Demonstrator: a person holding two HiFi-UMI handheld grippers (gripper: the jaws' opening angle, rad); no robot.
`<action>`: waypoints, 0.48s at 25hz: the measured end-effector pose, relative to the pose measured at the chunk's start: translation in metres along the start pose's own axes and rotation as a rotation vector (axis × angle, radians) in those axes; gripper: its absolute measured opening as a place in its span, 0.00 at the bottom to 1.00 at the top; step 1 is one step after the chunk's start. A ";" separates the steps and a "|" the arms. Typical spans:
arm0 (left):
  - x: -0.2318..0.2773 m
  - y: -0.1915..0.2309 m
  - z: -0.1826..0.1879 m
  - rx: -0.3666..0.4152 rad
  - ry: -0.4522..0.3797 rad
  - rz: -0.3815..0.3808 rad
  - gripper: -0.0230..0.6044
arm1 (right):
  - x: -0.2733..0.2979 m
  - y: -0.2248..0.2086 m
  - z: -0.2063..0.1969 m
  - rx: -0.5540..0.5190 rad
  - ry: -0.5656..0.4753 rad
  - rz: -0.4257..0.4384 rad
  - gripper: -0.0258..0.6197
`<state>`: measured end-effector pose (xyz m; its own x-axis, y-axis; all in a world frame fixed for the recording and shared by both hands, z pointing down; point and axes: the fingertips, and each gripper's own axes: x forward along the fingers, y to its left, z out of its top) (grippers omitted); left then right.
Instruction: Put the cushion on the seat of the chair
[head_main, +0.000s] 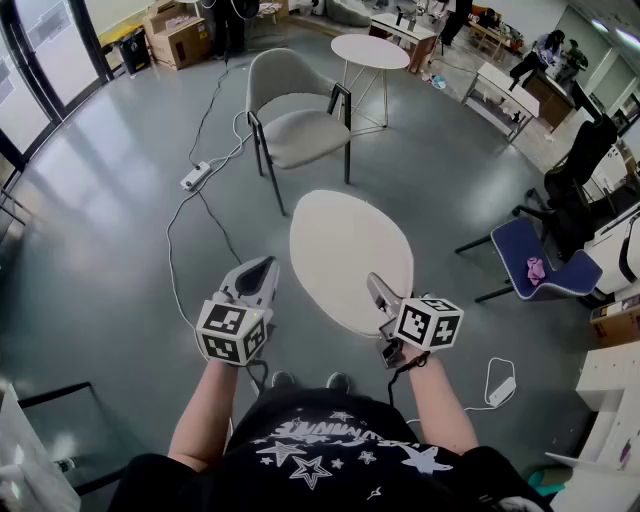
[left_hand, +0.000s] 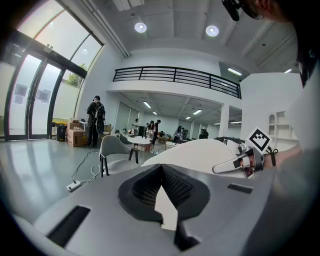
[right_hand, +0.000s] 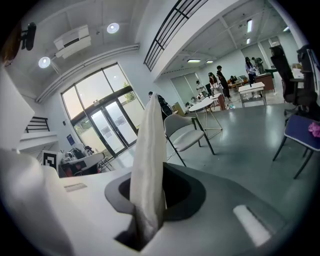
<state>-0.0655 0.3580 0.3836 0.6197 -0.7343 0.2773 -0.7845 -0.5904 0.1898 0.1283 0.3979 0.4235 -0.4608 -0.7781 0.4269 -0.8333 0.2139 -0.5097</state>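
**A:** Which step is in hand?

**B:** The carry, I'd say. The right gripper (head_main: 377, 290) is pinched on the near right edge of the white oval cushion (head_main: 348, 250). The cushion hangs in the air over the grey floor (head_main: 100, 230), just in front of the person. In the right gripper view its rim stands upright, squeezed between the jaws. It is not yet on the seat.

**A:** And the other one?

**B:** The left gripper (head_main: 266, 268) sits just left of the cushion, apart from it. Its jaws are pressed together with nothing between them.

**A:** Where's the chair?

**B:** The beige armchair (head_main: 300, 130) on black legs stands farther off, beyond the cushion and well apart from it. Its seat is bare.

**A:** So what does the next move call for?

**B:** Closing that gap, then bringing the cushion level over the seat and lowering it flat before letting go. Held by one edge it may sag or swing — the left gripper could steady the far rim. There is also a power strip (head_main: 193, 177) with its cable on the floor, left of the way to the chair.

**A:** Anything readable?

**B:** Hardly. The black T-shirt (head_main: 330, 450) has white stars and a line of lettering too blurred to read. The gripper cubes carry square markers only, no words.
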 end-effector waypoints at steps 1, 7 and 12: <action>-0.002 0.001 0.000 -0.002 -0.005 -0.002 0.05 | 0.000 0.002 -0.002 -0.002 -0.002 0.005 0.14; -0.012 0.005 0.000 -0.005 -0.024 -0.010 0.05 | -0.001 0.017 -0.005 -0.059 -0.014 0.009 0.14; -0.023 0.011 -0.004 -0.012 -0.027 -0.015 0.05 | 0.002 0.033 -0.006 -0.112 -0.016 0.008 0.14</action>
<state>-0.0884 0.3701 0.3828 0.6316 -0.7342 0.2490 -0.7753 -0.5975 0.2047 0.0987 0.4072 0.4120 -0.4636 -0.7850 0.4109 -0.8588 0.2842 -0.4262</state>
